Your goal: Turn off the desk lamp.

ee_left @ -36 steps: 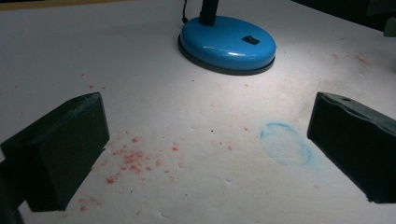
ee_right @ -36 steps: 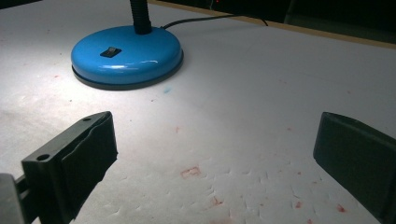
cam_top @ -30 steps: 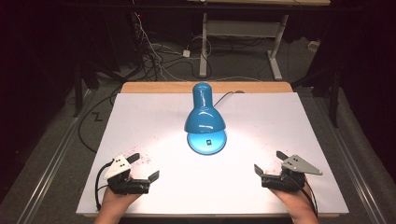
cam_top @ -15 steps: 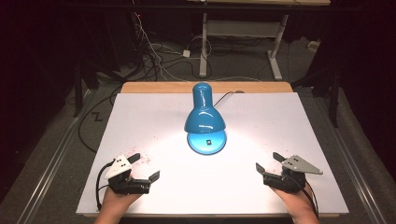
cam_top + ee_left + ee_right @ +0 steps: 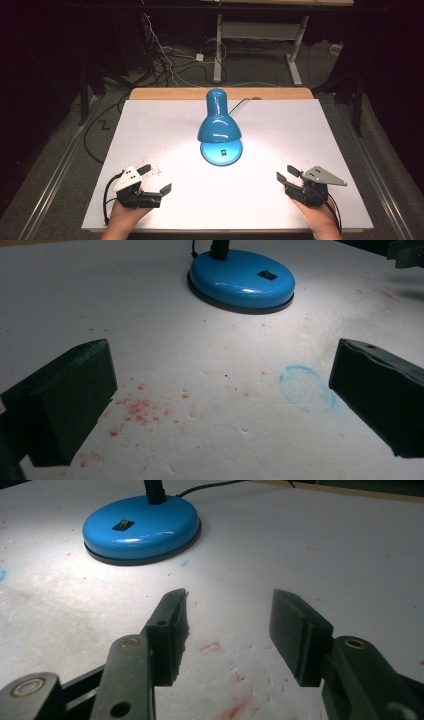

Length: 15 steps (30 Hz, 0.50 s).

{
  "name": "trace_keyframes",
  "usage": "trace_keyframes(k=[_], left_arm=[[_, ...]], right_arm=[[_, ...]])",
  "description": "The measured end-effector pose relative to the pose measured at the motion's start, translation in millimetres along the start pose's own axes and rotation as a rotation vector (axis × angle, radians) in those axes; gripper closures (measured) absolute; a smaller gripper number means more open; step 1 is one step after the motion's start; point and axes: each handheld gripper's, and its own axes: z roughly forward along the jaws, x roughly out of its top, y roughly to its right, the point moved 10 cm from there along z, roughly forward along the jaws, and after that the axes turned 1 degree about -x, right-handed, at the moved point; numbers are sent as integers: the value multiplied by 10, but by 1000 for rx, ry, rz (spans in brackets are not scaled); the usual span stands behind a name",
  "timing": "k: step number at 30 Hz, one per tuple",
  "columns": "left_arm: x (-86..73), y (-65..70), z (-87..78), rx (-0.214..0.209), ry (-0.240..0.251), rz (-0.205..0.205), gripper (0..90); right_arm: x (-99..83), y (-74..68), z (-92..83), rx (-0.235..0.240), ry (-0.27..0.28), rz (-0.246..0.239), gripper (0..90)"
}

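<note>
A lit blue desk lamp (image 5: 219,122) stands mid-table, its shade bent down over its round blue base (image 5: 221,152). That base (image 5: 241,280) carries a small black switch, and it lies ahead of both grippers, also (image 5: 142,527). My left gripper (image 5: 154,179) rests near the front left of the white table (image 5: 150,125), jaws wide open (image 5: 220,405) with nothing between them. My right gripper (image 5: 287,175) sits at the front right. Its jaws (image 5: 227,625) have just been closing and stand partly open, with bare table between them.
Red specks (image 5: 135,407) and a faint blue ring stain (image 5: 307,387) mark the table in front of the left gripper. The lamp's cord (image 5: 245,102) runs off the back edge. Cables (image 5: 165,55) and a desk frame (image 5: 260,30) stand on the dark floor beyond.
The right gripper's jaws have come closer together. Both hands and the lamp stay where they were.
</note>
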Motion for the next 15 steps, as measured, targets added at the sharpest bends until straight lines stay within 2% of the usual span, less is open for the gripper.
trace_keyframes(k=[4,5,6,15], left_arm=[[5,0,-4,-2,2,-1,0],[4,0,-4,-1,2,-1,0],[3,-1,-3,-1,1,-1,0],[6,-8,-12,-2,5,-6,0]], right_arm=[[4,-4,-15,1,-7,3,649],[4,-4,-15,1,-7,3,649],[8,0,-17,1,-8,6,696],[11,5,-23,1,-15,7,831]])
